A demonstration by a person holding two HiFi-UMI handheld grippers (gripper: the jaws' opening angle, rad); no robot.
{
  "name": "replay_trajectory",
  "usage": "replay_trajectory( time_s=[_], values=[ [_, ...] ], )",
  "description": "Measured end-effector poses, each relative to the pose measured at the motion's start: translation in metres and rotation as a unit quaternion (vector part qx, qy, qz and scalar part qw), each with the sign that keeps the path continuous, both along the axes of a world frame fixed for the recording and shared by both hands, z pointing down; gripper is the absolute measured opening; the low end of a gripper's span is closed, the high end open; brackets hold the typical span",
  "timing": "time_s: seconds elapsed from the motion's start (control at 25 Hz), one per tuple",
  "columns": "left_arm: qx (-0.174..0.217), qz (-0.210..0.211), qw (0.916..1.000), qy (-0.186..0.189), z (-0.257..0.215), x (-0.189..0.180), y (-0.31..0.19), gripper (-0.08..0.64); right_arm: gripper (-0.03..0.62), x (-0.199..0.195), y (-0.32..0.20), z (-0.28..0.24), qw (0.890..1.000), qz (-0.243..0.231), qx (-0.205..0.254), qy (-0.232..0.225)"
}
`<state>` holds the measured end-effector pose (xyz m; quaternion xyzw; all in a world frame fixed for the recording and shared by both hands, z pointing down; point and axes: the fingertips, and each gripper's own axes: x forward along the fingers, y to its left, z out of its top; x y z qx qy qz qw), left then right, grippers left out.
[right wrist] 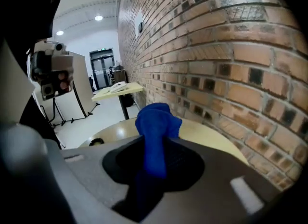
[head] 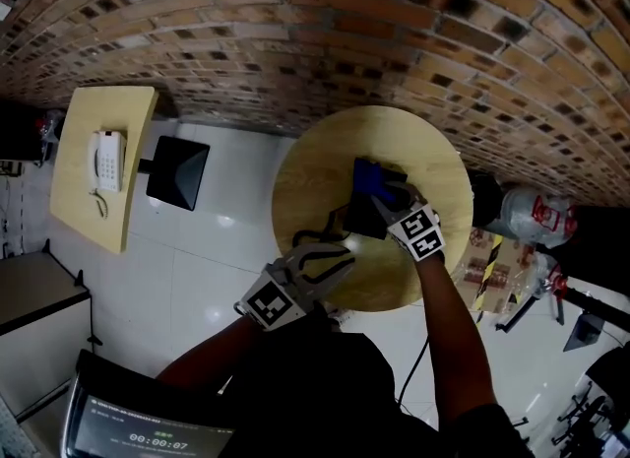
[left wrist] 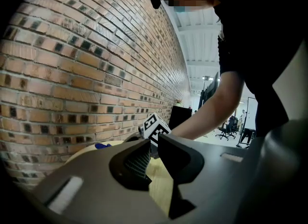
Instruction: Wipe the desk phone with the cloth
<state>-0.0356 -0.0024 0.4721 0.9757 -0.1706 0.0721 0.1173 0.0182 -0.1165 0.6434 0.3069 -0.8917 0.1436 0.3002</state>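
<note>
A black desk phone (head: 360, 218) lies on the round wooden table (head: 305, 175). My right gripper (head: 392, 193) is over the phone's far end, shut on a blue cloth (head: 369, 175). In the right gripper view the cloth (right wrist: 156, 122) sticks up bunched from between the jaws of the right gripper (right wrist: 159, 147). My left gripper (head: 330, 249) is at the table's near edge beside the phone's cord. In its own view the left gripper (left wrist: 153, 143) has its jaw tips together with nothing between them. The blue cloth (left wrist: 102, 146) shows past it.
A brick wall (head: 325, 42) runs close behind the table. To the left stands a pale rectangular side table (head: 74, 185) with a white phone (head: 106, 161), and a black stool (head: 177, 172) next to it. Bags and stands (head: 522, 249) crowd the right side.
</note>
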Motion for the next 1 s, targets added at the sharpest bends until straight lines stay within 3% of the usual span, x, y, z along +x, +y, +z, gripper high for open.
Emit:
replay_trajectory(
  time_s=[0.16,0.32,0.8,1.0],
  values=[
    [0.001,-0.011,0.9999,-0.002,0.002,-0.009,-0.005,0.051,0.097,-0.007,-0.041,-0.002,1.0,0.0,0.016,0.015],
    [0.0,-0.017,0.9998,-0.001,0.003,-0.017,-0.009,0.051,0.097,-0.018,-0.04,0.009,0.999,-0.018,0.009,0.034],
    [-0.01,-0.011,0.9999,-0.004,0.013,-0.019,-0.007,0.051,0.097,-0.047,0.069,0.056,0.991,-0.106,-0.039,0.075],
    [-0.013,-0.005,0.9999,-0.006,0.013,-0.015,-0.003,0.051,0.097,-0.056,0.108,0.071,0.988,-0.117,-0.069,0.073]
  ],
)
